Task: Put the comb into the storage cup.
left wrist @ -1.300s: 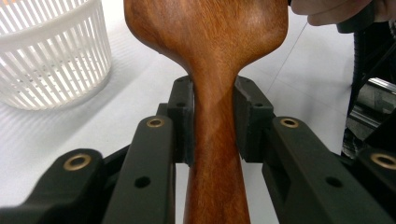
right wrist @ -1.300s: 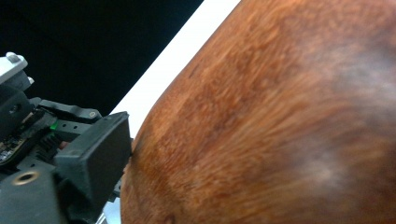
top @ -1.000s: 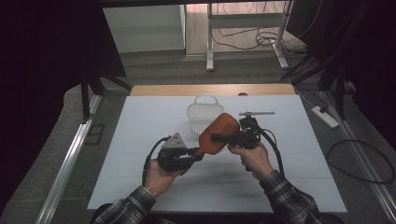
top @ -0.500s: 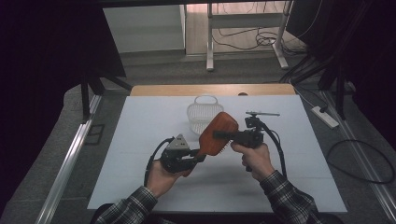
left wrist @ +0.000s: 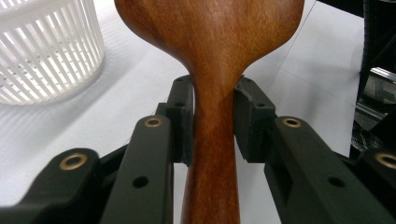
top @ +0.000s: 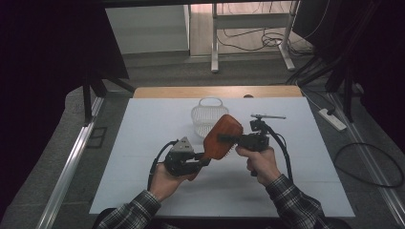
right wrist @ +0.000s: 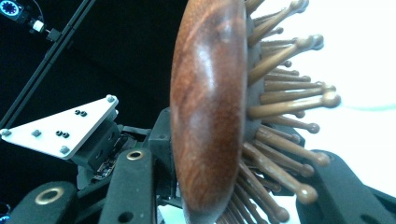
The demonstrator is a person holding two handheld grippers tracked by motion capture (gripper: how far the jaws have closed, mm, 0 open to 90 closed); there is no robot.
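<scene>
Both my sets of fingers grip the reddish-brown wooden paddle hairbrush (top: 223,137) mid-frame, above the counter; the white slatted plastic basket (top: 206,116) behind waits.

My left fingers (left wrist: 214,122) clamp its neck, my right fingers (right wrist: 224,186) have just closed across its head.

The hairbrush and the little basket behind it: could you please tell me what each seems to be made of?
The hairbrush looks like reddish-brown wood with a smooth, glossy finish: visible grain and a highlight on its back; its ball-tipped pins look wooden too. The basket seems to be white moulded plastic, judging by its thin, even slats and perforated base.

Wooden paddle hairbrush (top: 222,137), glossy reddish-brown back, wooden ball-tipped pins, held tilted above the table, handle lower left
</scene>
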